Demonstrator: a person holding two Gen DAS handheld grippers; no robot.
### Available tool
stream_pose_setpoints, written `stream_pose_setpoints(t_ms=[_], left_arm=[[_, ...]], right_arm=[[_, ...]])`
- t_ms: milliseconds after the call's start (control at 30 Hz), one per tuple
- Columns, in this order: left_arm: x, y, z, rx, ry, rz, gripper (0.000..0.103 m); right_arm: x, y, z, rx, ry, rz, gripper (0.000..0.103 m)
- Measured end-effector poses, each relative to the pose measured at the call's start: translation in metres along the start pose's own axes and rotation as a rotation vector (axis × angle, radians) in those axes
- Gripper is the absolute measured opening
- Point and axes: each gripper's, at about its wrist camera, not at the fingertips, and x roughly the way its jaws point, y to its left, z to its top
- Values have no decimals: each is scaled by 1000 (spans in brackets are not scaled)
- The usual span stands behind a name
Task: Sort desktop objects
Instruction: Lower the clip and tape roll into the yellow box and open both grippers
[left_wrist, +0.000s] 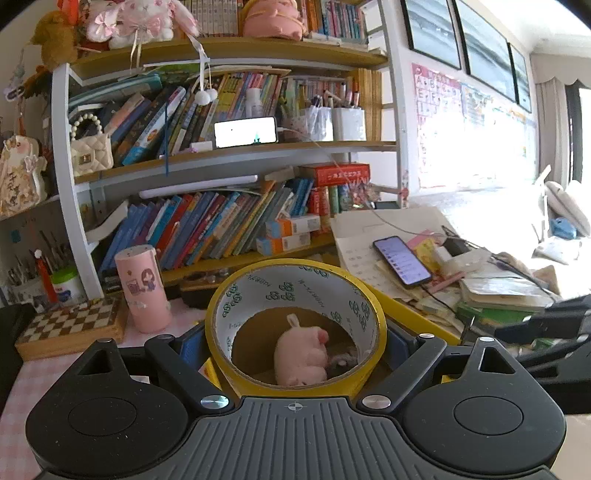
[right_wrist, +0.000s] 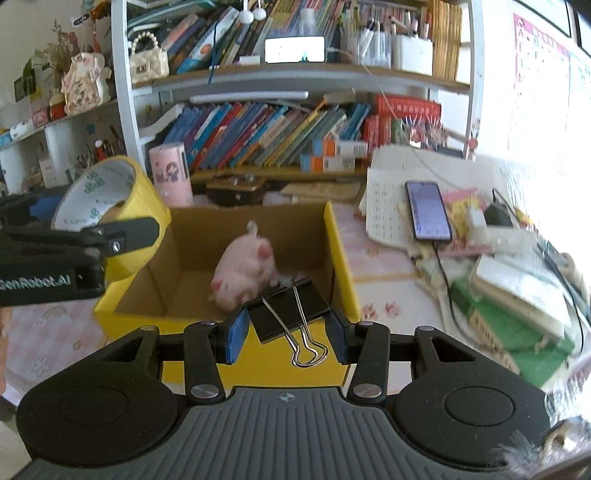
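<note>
Carrying step of the sort, 2 loads at once, both bound for the yellow cardboard box on the table.

Left tool: spread wide and clamped on the yellow tape roll, 1 blue pad on each side of the ring, roll held on edge with its hole facing forward. In the right wrist view, same roll held above the box's left rim, partly over the opening.

Right tool: narrowed onto the black binder clip, blue pads pressing its 2 ends, wire handles hanging toward the camera. Clip poised at the box's near wall, apparently not yet past it.

Already inside the box: a pink plush pig near the middle, plus something small and grey beside it, too blurred to name.

Judged next: bring each load fully over the opening, lower a little, then spread the pads to drop. For the roll, worth aiming at the bare floor left of the pig, since a roll released on edge may wheel or tip. For the clip, a short advance over the near wall first, otherwise likely to catch the rim and fall outside.
</note>
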Motion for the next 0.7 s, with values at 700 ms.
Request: stream_pose_setpoints(t_ms=[700], left_arm=[[97, -20, -23, 56, 291, 4, 92]], right_arm=[[79, -20, 56, -187, -18, 81, 43]])
